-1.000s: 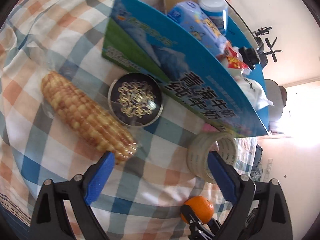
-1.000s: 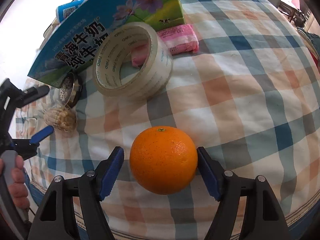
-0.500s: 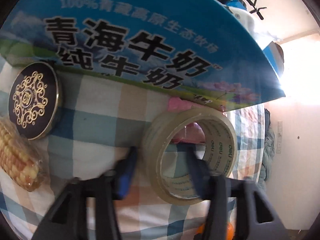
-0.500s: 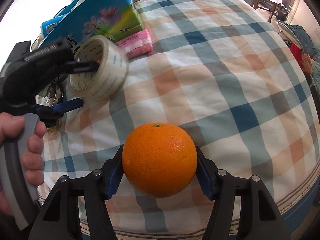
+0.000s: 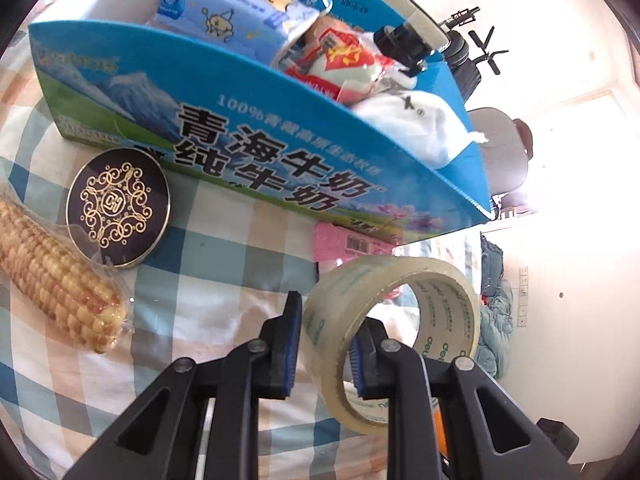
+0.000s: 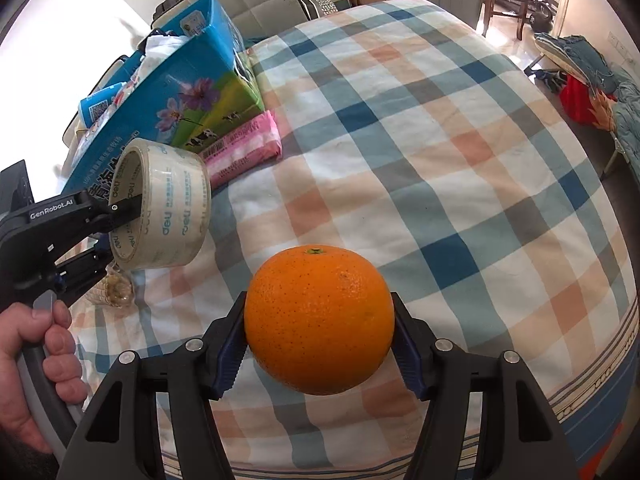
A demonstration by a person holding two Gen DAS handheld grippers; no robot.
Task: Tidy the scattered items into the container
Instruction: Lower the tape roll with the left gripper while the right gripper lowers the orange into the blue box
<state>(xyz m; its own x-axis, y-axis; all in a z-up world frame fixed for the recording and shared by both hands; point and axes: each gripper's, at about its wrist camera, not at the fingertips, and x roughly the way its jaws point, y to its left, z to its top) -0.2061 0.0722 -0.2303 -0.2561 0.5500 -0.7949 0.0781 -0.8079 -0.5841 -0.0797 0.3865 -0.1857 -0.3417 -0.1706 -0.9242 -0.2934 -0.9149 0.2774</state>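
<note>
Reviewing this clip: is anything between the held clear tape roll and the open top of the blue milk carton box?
Nothing visible blocks it. The left gripper holds the clear tape roll beside the blue milk carton box; only the box's near wall must be cleared, and its contents leave little room.

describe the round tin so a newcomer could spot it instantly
Start at the blue milk carton box on the checked cloth. Against its long printed side lies a flat round tin, beside the wrapped corn cob. It alone is black with gold scrollwork.

Left wrist view faced close at box (image 5: 280, 148); right wrist view set farther back; tape (image 5: 390, 332) (image 6: 160, 204) shared.
</note>
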